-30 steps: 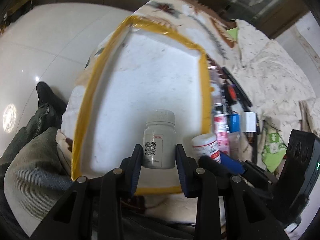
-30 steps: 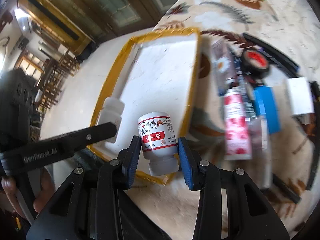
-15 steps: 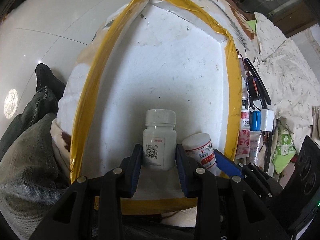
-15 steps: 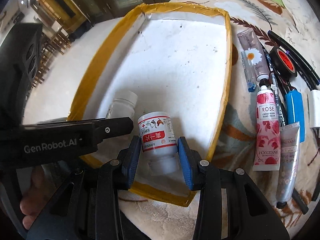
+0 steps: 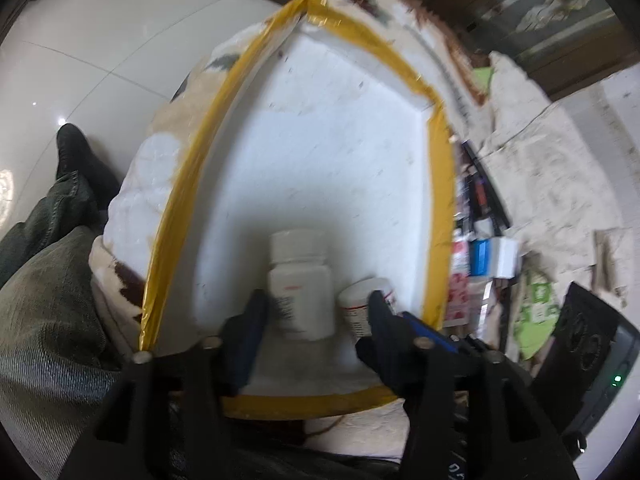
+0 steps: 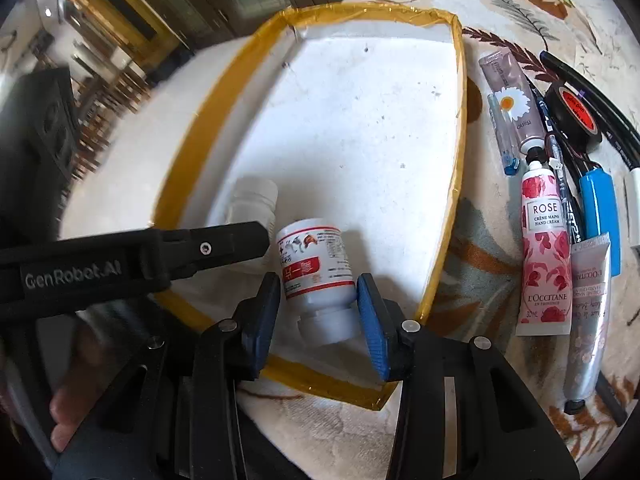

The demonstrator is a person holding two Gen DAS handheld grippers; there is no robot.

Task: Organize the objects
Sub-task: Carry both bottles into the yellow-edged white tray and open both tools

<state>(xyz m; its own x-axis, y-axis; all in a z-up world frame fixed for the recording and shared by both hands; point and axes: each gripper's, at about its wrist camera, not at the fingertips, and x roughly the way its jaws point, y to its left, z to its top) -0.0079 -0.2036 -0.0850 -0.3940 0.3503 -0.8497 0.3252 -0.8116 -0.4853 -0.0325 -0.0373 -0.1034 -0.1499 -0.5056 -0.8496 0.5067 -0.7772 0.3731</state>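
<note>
Two hand-held grippers: both reach down into the near end of the tray, side by side.
Left hand-held gripper point(image 5: 316, 312): jaws have just been opening; the blue pads now stand clear on either side of the plain white bottle, so nothing is gripped.
Plain white bottle point(image 5: 300, 280): upright on the tray floor between the left pads, white cap on top, a dark printed patch low on its label; the picture is blurred here.
Right hand-held gripper point(image 6: 318, 312): jaws have just been opening too; a gap shows between each pad and the red-label bottle, which sits loose between them.
Red-label bottle point(image 6: 316, 272): lies tilted on the tray floor, cap end toward the camera, red and white label facing up, just beside the white bottle.
Tray point(image 6: 460, 120): white foam with yellow tape along its rim, resting on a leaf-patterned cloth; both bottles are in its near corner, the rest of its floor is bare.
Beside the tray: a rose hand cream tube point(image 6: 544, 256), a daisy-print tube point(image 6: 512, 100), a pale floral tube point(image 6: 588, 312), a blue cylinder point(image 6: 600, 216), a roll of black tape point(image 6: 574, 112) and several pens lie close together on the cloth.
Person: a trouser leg point(image 5: 48, 300) and a dark shoe point(image 5: 76, 152) show left of the tray, over a pale tiled floor.
</note>
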